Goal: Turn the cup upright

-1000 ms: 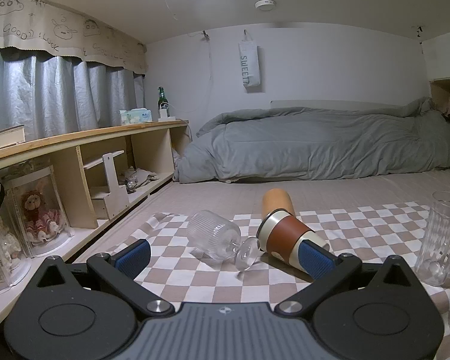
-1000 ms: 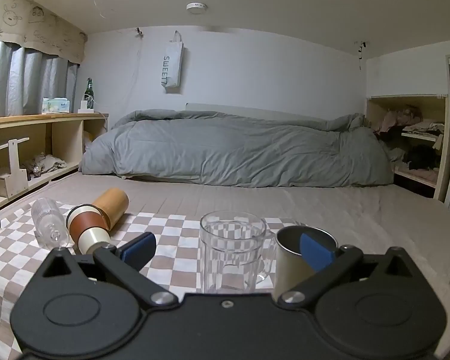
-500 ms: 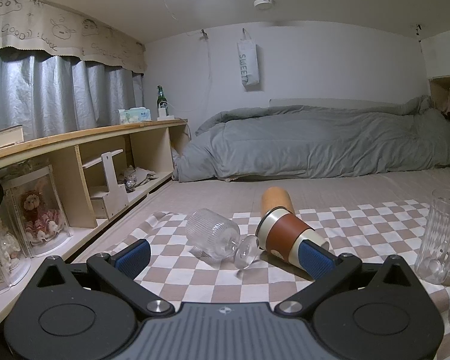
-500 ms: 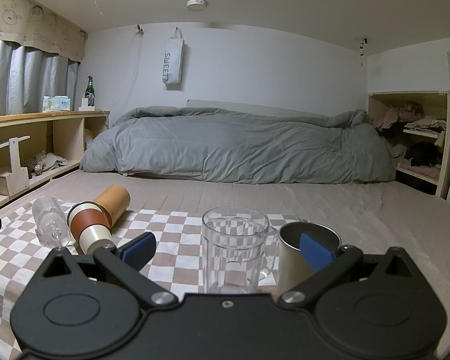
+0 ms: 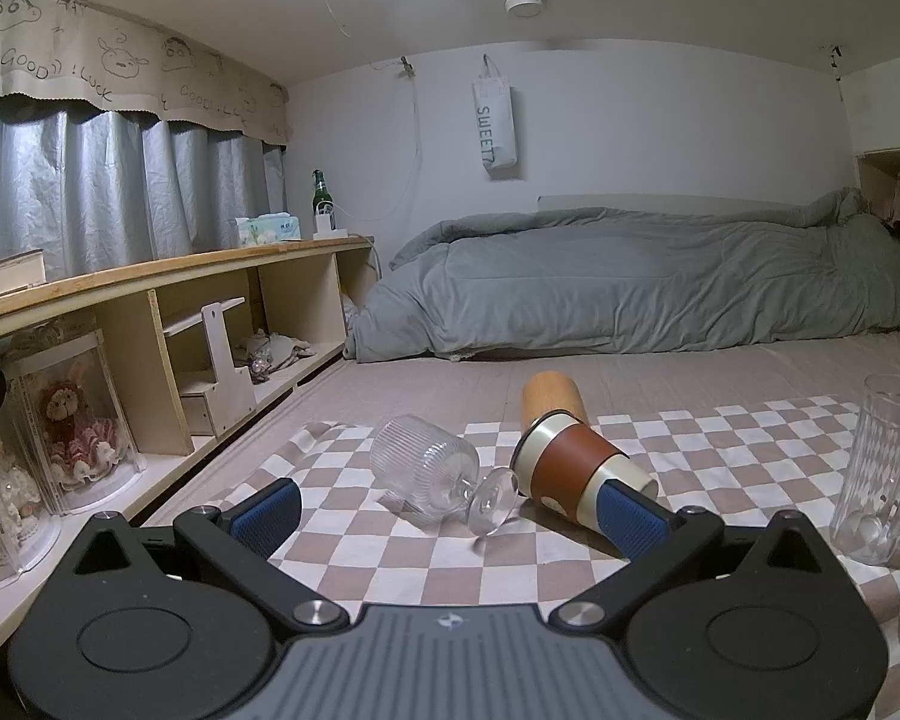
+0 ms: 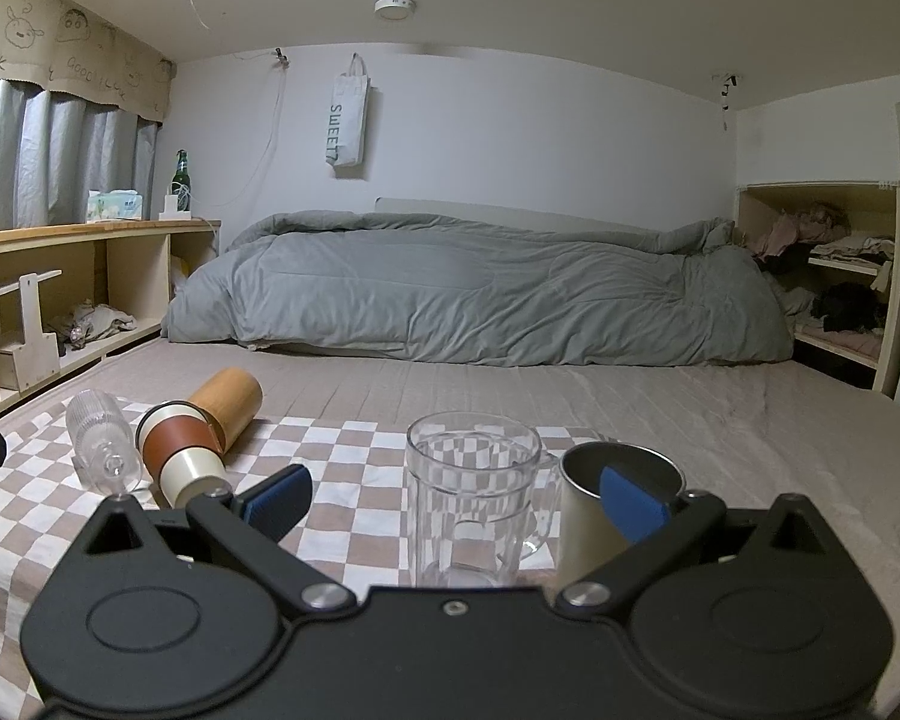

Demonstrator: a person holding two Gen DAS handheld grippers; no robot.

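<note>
A ribbed clear glass cup (image 5: 426,471) lies on its side on the checkered cloth (image 5: 390,546), foot toward me; it also shows in the right wrist view (image 6: 99,438). Beside it a brown, cream and wood tumbler (image 5: 570,450) lies on its side, seen too in the right wrist view (image 6: 195,435). My left gripper (image 5: 450,516) is open just in front of both, touching neither. My right gripper (image 6: 456,498) is open, with an upright clear mug (image 6: 471,495) standing between its fingers and a metal cup (image 6: 606,510) by the right finger.
The clear mug (image 5: 882,468) stands at the right edge of the left wrist view. A wooden shelf unit (image 5: 150,324) with boxed dolls runs along the left. A grey duvet (image 6: 480,300) lies at the back of the bed. A shelf of clothes (image 6: 834,288) is at the right.
Both views have shifted slightly; the cups sit a little lower and closer in the frames. Nothing was grasped or moved.
</note>
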